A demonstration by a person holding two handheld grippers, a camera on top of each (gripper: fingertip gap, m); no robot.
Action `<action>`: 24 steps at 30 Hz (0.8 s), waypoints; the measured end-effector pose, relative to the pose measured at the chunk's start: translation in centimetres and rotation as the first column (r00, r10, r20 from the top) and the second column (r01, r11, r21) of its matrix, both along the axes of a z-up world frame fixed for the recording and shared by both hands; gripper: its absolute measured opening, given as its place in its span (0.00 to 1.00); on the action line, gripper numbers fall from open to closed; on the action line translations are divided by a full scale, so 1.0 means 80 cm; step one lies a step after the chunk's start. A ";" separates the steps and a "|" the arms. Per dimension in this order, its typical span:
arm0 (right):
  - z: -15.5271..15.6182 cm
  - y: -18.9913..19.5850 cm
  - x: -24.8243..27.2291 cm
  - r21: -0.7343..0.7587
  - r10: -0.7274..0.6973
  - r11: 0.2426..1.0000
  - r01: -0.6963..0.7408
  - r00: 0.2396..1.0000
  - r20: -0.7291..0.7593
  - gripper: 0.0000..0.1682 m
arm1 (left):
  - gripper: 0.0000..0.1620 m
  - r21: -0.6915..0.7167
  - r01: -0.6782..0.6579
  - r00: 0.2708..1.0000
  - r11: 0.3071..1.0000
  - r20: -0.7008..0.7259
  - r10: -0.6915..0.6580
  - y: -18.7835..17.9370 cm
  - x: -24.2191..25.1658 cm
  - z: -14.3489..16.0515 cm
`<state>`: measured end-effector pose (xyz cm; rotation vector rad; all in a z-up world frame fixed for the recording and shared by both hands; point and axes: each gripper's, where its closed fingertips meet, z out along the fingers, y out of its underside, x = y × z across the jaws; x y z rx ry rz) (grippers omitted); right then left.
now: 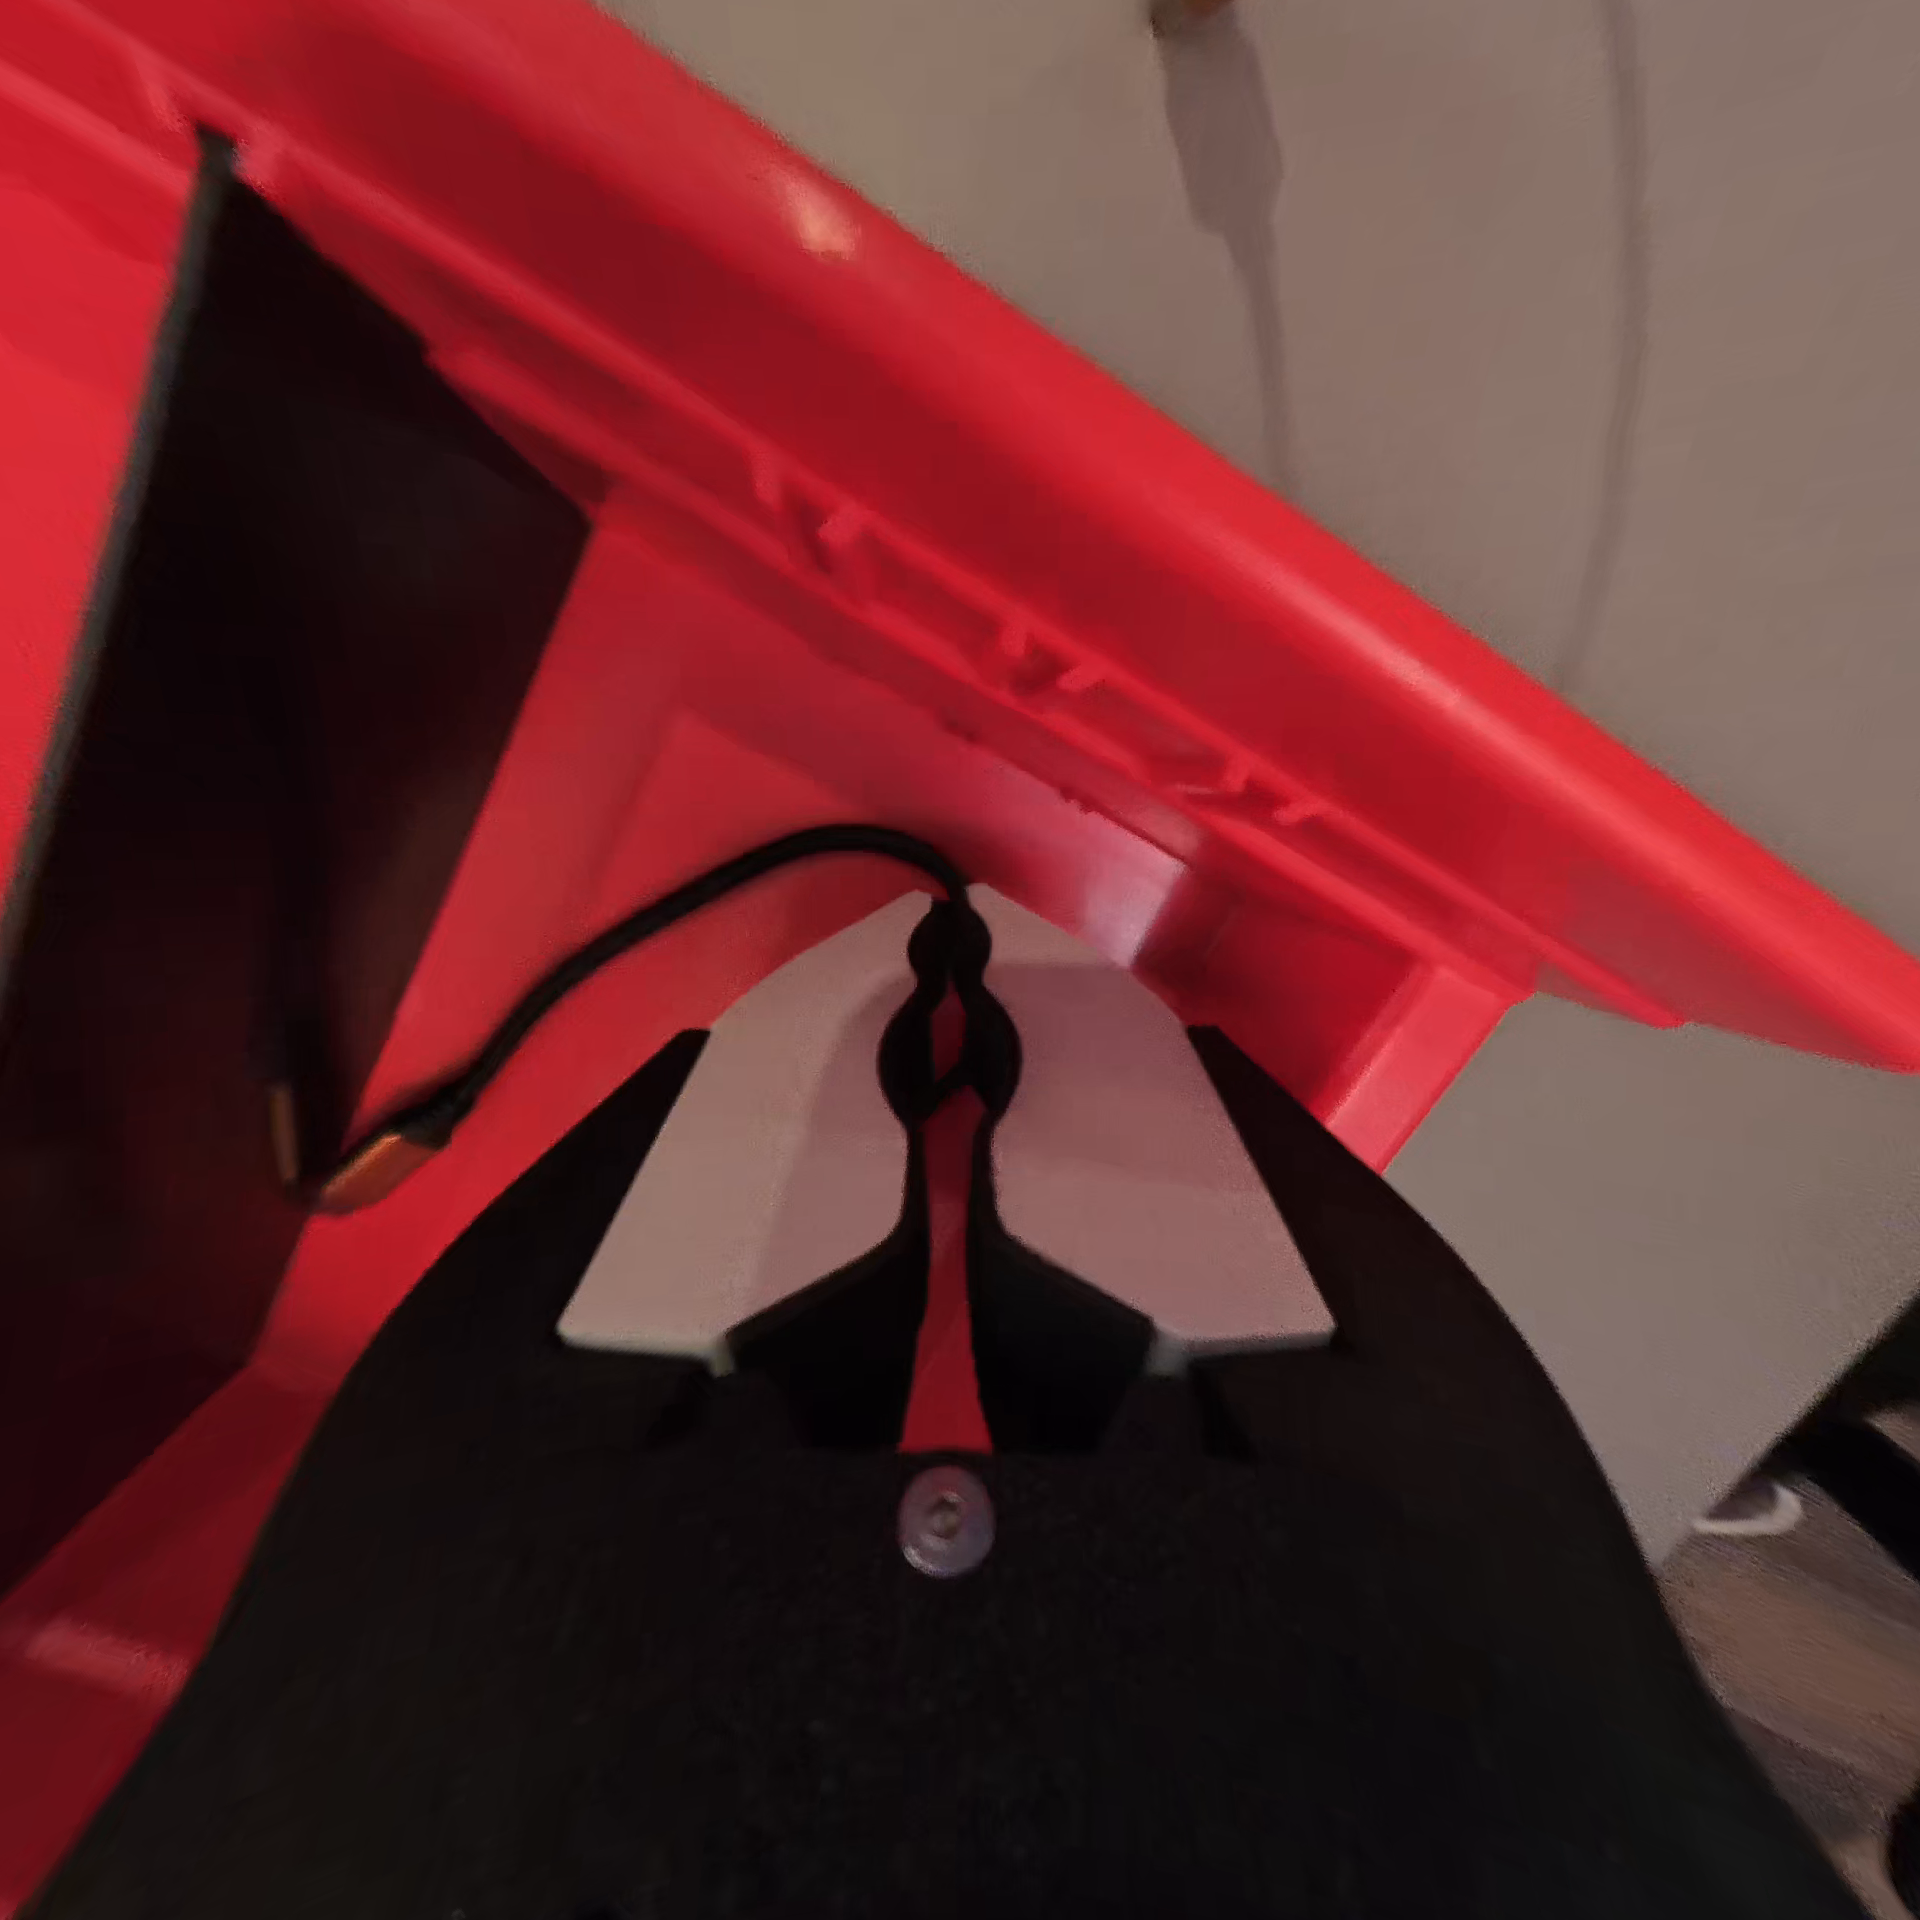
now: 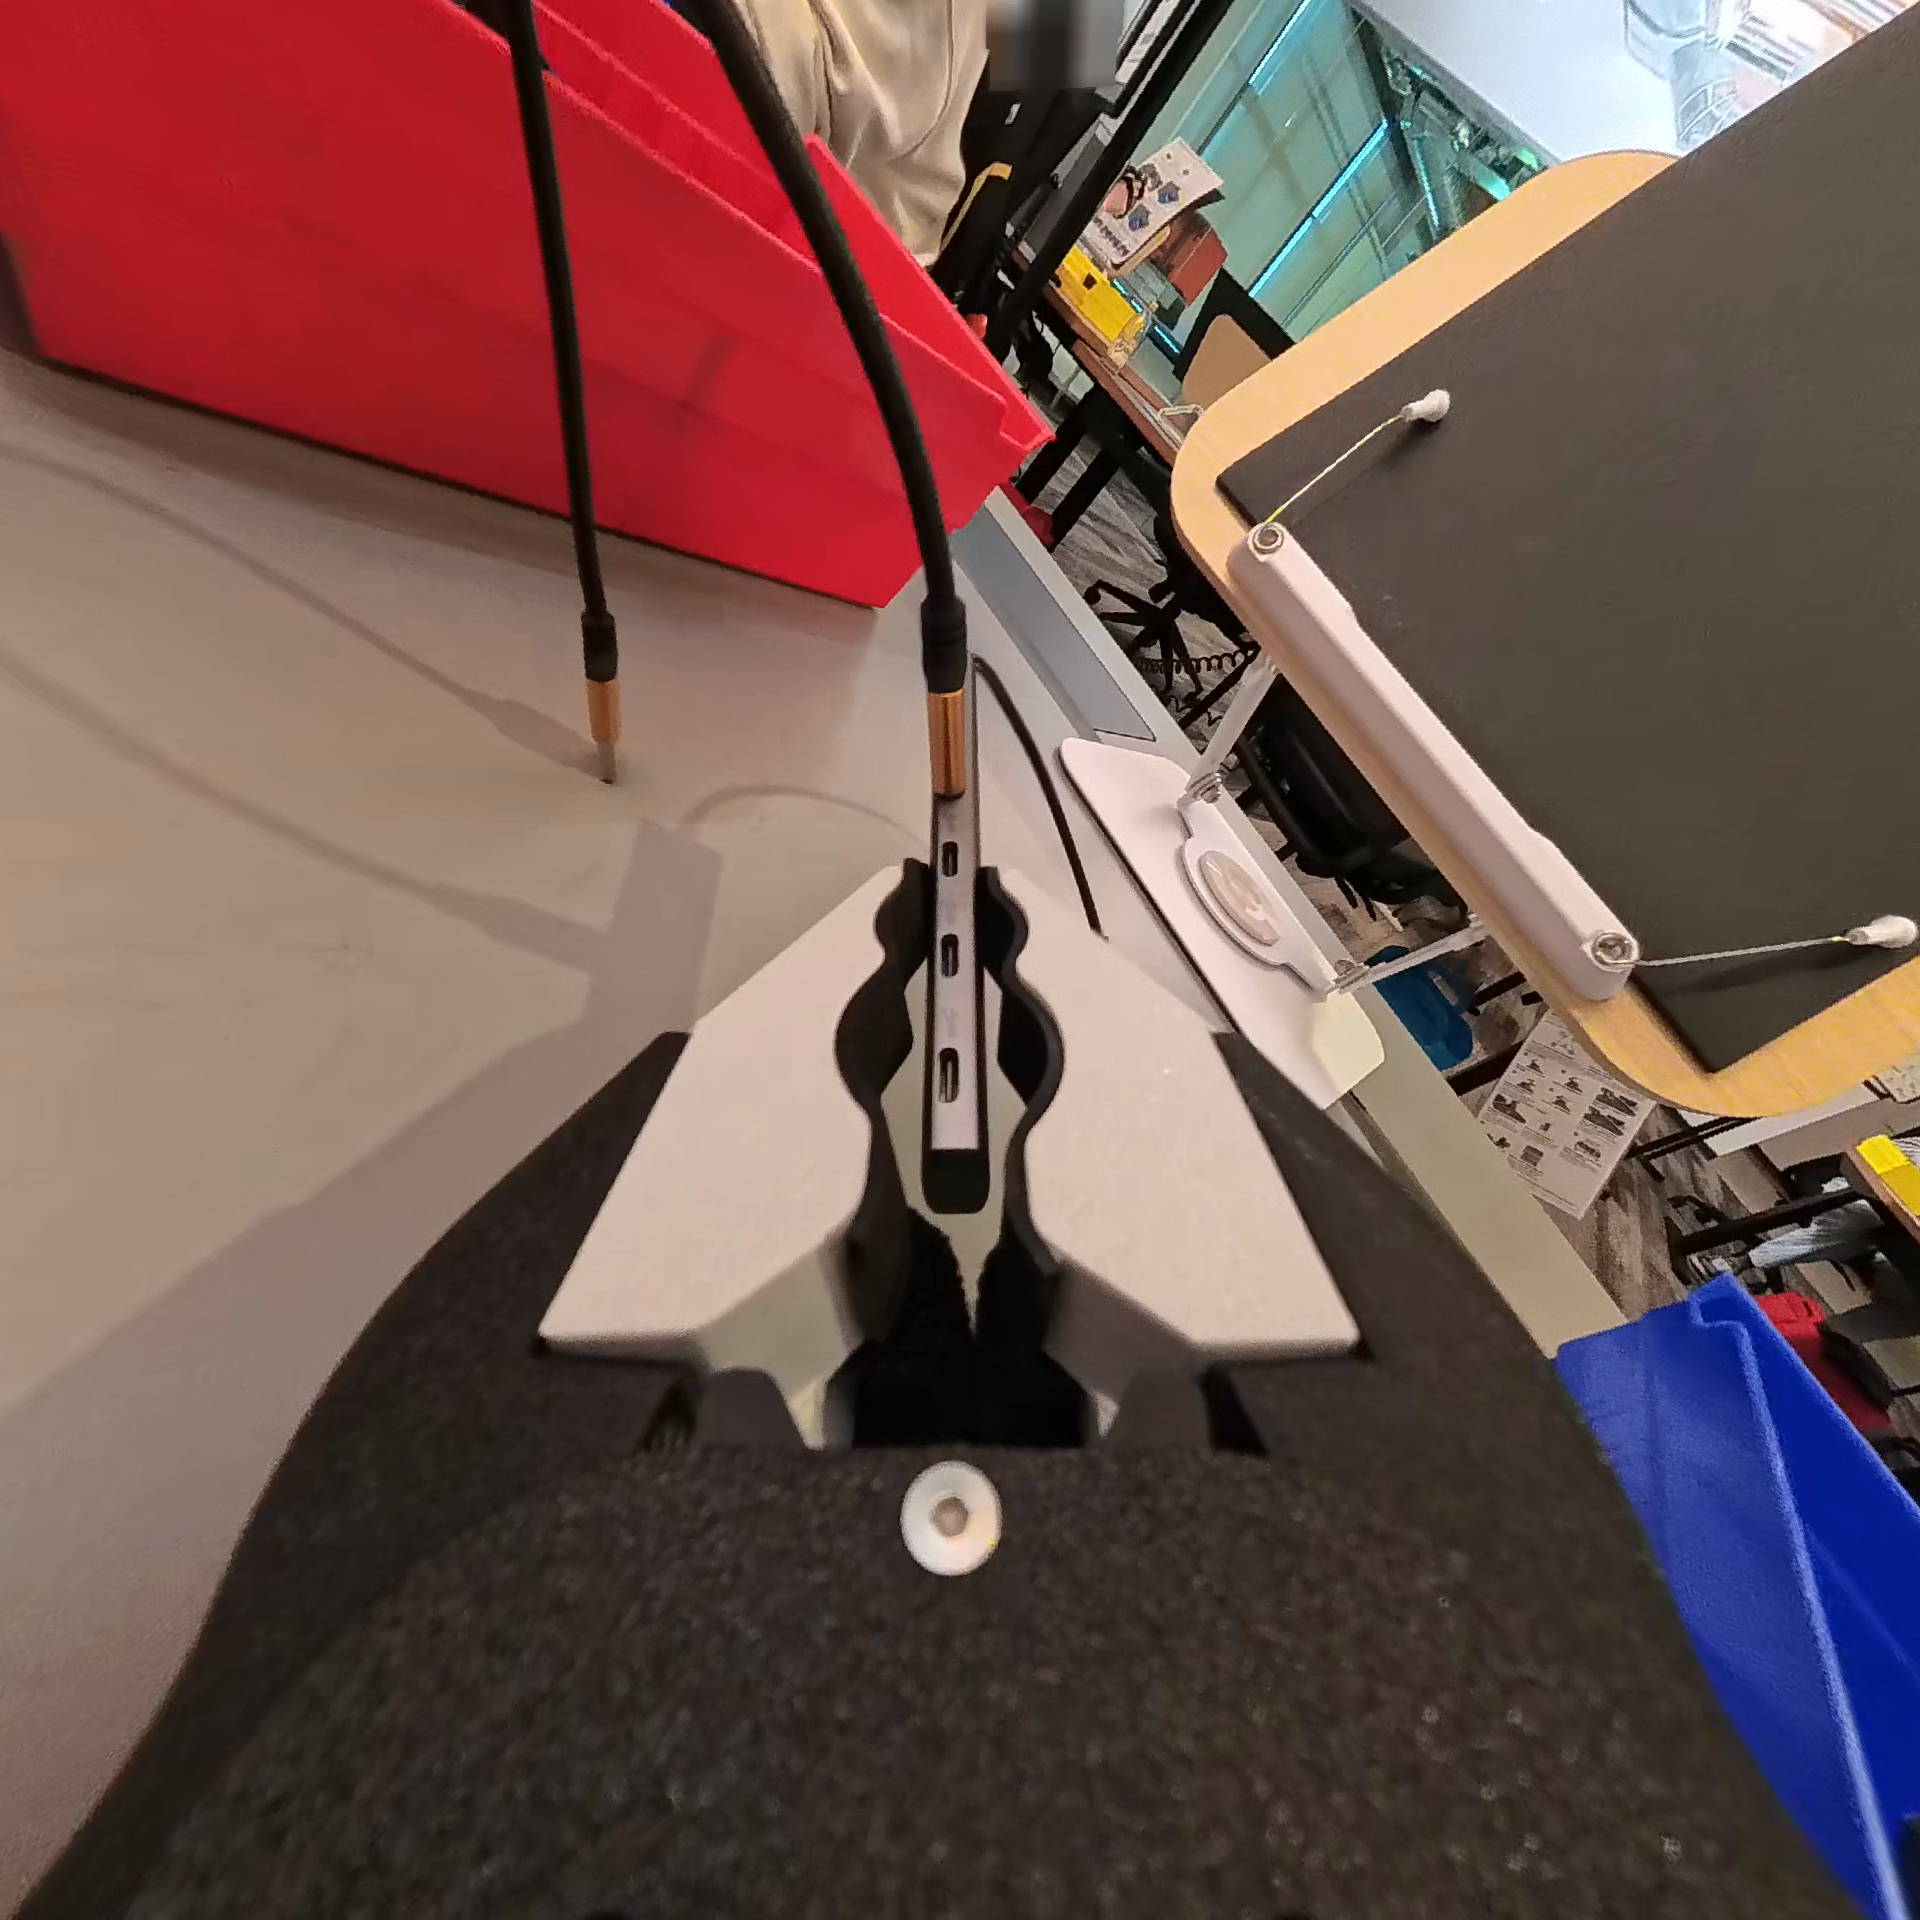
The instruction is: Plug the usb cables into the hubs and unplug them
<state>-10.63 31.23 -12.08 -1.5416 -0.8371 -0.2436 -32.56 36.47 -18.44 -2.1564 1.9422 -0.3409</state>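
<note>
Your left wrist view is smeared with motion blur, so the red bin's rim [image 1: 1039, 540] and ribs read soft. The black cable [image 1: 665, 914] vanishes at that gripper's fingertips [image 1: 951, 940]; you cannot tell how much is pinched. Beside the red bin in the right wrist view, both cables [image 2: 831, 260] run off the top edge, and the blue bin [image 2: 1745, 1558] is cropped.
</note>
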 end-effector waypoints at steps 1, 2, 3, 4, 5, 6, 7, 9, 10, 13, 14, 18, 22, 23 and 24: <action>0.001 0.000 0.001 0.004 -0.003 1.000 0.003 1.000 0.002 0.05 | 0.00 0.041 -0.001 1.000 0.999 0.016 0.000 0.005 -0.003 0.010; 0.002 0.001 0.003 0.010 -0.008 1.000 0.008 1.000 0.003 0.05 | 0.00 0.069 -0.005 0.999 0.998 0.050 0.001 0.006 -0.005 0.025; 0.004 0.001 0.004 0.015 -0.012 1.000 0.012 1.000 0.003 0.05 | 0.00 0.093 -0.021 0.996 0.995 0.086 0.013 0.007 -0.009 0.043; 0.005 0.001 0.006 0.018 -0.018 1.000 0.018 1.000 0.001 0.05 | 0.00 0.125 -0.038 0.993 0.991 0.118 0.023 0.007 -0.013 0.063; 0.007 0.002 0.008 0.022 -0.022 1.000 0.022 1.000 0.000 0.05 | 0.00 0.156 -0.040 0.989 0.987 0.150 0.017 0.002 -0.018 0.083; 0.007 0.002 0.009 0.024 -0.025 0.999 0.025 1.000 -0.001 0.05 | 0.00 0.172 -0.035 0.985 0.984 0.175 0.004 -0.008 -0.023 0.102; 0.008 0.002 0.010 0.025 -0.026 0.999 0.026 1.000 -0.002 0.05 | 0.00 0.181 -0.027 0.981 0.983 0.192 -0.009 -0.018 -0.027 0.117; 0.007 0.002 0.008 0.021 -0.023 1.000 0.023 1.000 -0.006 0.05 | 0.00 0.196 -0.034 0.981 0.980 0.192 -0.004 -0.030 -0.034 0.128; 0.005 0.002 0.007 0.018 -0.019 1.000 0.020 1.000 -0.006 0.05 | 0.00 0.201 -0.065 0.984 0.977 0.177 0.029 -0.026 -0.038 0.124; 0.002 0.002 0.003 0.016 -0.011 1.000 0.011 1.000 0.011 0.05 | 0.06 0.219 -0.158 0.987 0.963 0.063 0.148 0.010 -0.058 0.085; 0.001 0.001 0.003 0.017 -0.010 1.000 0.010 1.000 0.021 0.05 | 0.13 0.238 -0.158 0.987 0.958 0.032 0.155 0.026 -0.064 0.070; 0.003 -0.001 0.002 0.021 -0.001 1.000 0.001 1.000 0.031 0.05 | 0.18 0.238 0.048 0.995 0.970 -0.099 -0.025 0.055 -0.064 0.025; -0.002 -0.002 -0.003 0.015 0.014 1.000 -0.015 0.999 0.050 0.05 | 0.22 0.252 0.142 0.989 0.957 -0.077 -0.126 0.073 -0.032 0.026; -0.002 -0.002 -0.004 0.014 0.017 1.000 -0.017 0.998 0.054 0.05 | 0.21 0.245 0.152 0.986 0.957 -0.097 -0.132 0.077 -0.028 0.025; -0.003 -0.003 -0.005 0.013 0.021 1.000 -0.022 0.998 0.056 0.05 | 0.22 0.252 0.173 0.981 0.952 -0.131 -0.144 0.081 -0.027 0.024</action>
